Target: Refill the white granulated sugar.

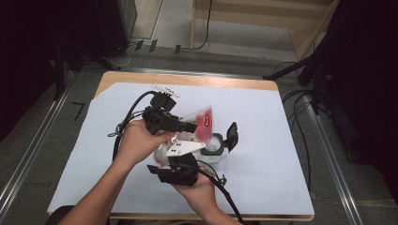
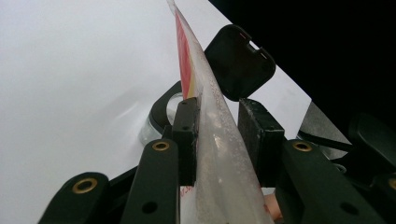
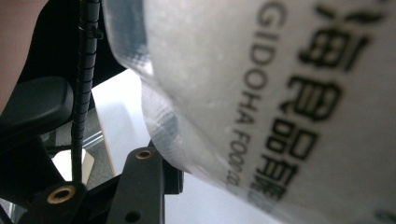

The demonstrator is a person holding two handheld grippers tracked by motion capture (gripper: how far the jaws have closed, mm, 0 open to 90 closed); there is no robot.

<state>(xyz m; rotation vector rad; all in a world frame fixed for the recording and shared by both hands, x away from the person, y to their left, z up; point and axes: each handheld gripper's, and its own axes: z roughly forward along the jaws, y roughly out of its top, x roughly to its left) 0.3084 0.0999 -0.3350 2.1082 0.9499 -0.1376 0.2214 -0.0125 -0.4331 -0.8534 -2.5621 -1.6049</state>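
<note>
Fig. | Left gripper [image 2: 217,130]: jaws clamped on the snack pouch [image 2: 219,186], held above the open clear container [image 1: 212,146] | Right gripper [image 1: 176,169]: pouch against it, grip cannot be told | Risk: pouch tilts, contents spill onto the white table cover [image 1: 263,140].

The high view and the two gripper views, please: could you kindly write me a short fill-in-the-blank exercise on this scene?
1. Both grippers hold a clear plastic ____ with red print.
2. The small clear container beside it has a black flip lid standing ____.
3. The table is covered by a ____ sheet.
4. The left gripper has the pouch's edge ____ its two pads.

Missing words: pouch; open; white; between
</note>
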